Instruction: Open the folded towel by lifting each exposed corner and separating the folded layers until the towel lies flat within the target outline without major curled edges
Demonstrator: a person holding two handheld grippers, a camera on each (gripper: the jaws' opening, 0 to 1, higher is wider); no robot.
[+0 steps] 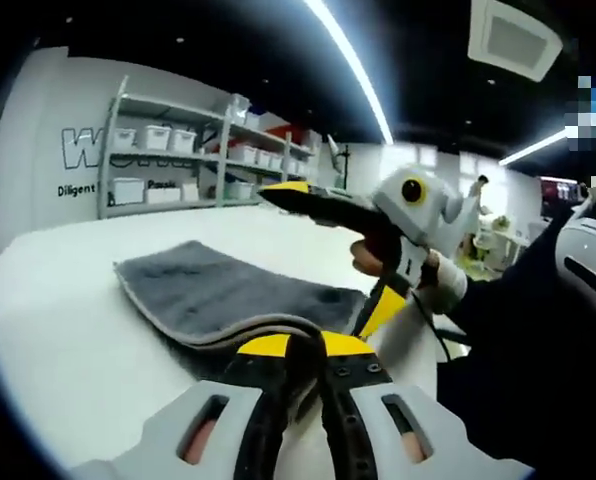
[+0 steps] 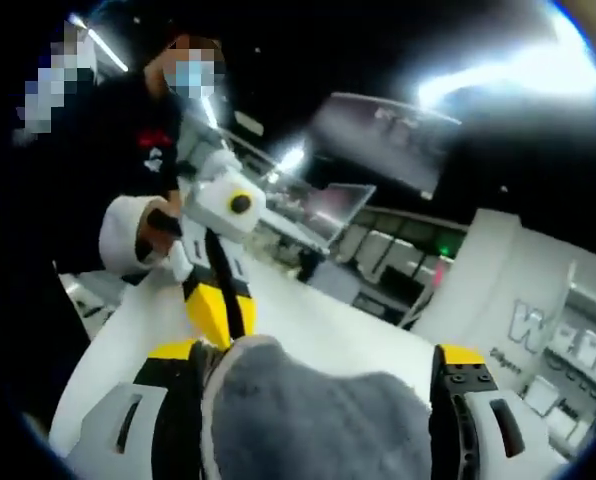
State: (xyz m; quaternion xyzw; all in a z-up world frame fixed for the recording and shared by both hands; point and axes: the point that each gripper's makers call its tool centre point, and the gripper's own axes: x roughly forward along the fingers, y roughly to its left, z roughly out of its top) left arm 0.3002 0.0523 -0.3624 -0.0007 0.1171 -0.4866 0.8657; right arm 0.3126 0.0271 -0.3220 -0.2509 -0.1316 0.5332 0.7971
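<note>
Between left jaws, towel (image 1: 218, 290) edge pinched, towel spanning right jaws

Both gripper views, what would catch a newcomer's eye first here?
The grey towel, folded on the white table. The left gripper is shut on its near edge. In the right gripper view the towel bulges between the open right gripper's jaws, with the left gripper just behind.
</note>
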